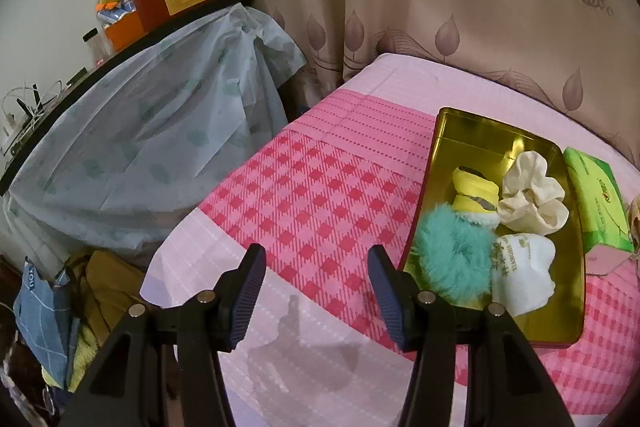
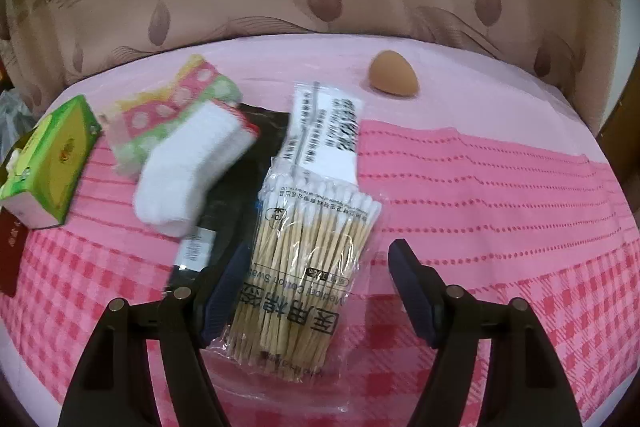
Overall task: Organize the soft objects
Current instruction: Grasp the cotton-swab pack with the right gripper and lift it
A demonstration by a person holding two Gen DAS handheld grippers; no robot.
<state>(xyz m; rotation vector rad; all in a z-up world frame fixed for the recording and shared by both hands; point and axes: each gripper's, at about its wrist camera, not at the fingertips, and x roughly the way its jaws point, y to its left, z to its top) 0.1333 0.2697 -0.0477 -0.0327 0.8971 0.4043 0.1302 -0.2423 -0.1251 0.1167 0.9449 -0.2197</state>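
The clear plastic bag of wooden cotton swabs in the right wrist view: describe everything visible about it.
The clear plastic bag of wooden cotton swabs lies flat on the pink checked bedspread, sealed and full. Pale wooden sticks with white cotton tips are bundled inside, under black printing. Its far end overlaps a white printed packet. The open right gripper straddles its near end; whether the fingers touch it is unclear.

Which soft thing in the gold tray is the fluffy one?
The teal pom-pom, at the near end of the gold tray. It is furry; the cream scrunchie and the white sock beside it are smooth cloth.
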